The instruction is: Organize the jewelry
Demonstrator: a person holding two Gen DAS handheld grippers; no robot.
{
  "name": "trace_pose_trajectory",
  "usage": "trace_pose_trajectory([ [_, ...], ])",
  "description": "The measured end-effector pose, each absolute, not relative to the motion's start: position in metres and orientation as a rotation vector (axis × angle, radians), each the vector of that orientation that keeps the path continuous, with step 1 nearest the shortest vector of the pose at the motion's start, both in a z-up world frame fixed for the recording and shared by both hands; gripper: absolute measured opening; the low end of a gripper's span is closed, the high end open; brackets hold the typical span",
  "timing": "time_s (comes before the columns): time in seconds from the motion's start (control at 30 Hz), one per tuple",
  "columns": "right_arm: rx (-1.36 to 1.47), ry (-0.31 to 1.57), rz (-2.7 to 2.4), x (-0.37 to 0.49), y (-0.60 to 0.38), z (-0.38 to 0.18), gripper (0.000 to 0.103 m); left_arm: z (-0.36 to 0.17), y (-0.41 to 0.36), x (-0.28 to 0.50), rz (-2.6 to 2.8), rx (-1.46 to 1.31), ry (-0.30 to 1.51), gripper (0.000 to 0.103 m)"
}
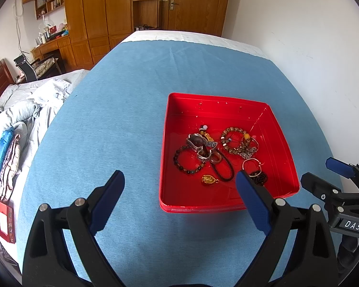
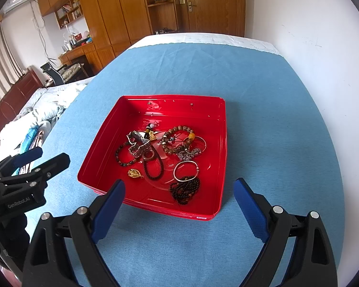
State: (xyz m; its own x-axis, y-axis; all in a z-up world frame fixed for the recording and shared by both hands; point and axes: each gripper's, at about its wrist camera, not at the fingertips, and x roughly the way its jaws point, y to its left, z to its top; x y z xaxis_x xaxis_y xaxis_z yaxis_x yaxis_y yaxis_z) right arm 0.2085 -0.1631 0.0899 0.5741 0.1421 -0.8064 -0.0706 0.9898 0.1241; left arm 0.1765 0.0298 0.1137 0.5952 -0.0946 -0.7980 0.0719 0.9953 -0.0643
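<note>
A red tray sits on a blue cloth and holds several pieces of jewelry. Among them are a gold pendant, a dark bead bracelet, a brown bead bracelet, a silver bangle and a heap of dark beads. My left gripper stands open at the tray's near left side. Just before the tray's near edge, my right gripper is open too. Neither holds anything.
The blue cloth covers a table that meets a white wall on the right. A bed with rumpled bedding lies to the left, with a red book beside it. Wooden wardrobes stand at the back.
</note>
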Motion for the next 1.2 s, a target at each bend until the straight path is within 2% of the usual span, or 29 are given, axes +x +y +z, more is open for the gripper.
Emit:
trace_pose_trajectory([
  [1.2,0.081,0.955,0.123,0.2092,-0.1631,0.0878,0.092,0.1123,0.0299,0.179,-0.115,-0.021,0.94,0.093],
])
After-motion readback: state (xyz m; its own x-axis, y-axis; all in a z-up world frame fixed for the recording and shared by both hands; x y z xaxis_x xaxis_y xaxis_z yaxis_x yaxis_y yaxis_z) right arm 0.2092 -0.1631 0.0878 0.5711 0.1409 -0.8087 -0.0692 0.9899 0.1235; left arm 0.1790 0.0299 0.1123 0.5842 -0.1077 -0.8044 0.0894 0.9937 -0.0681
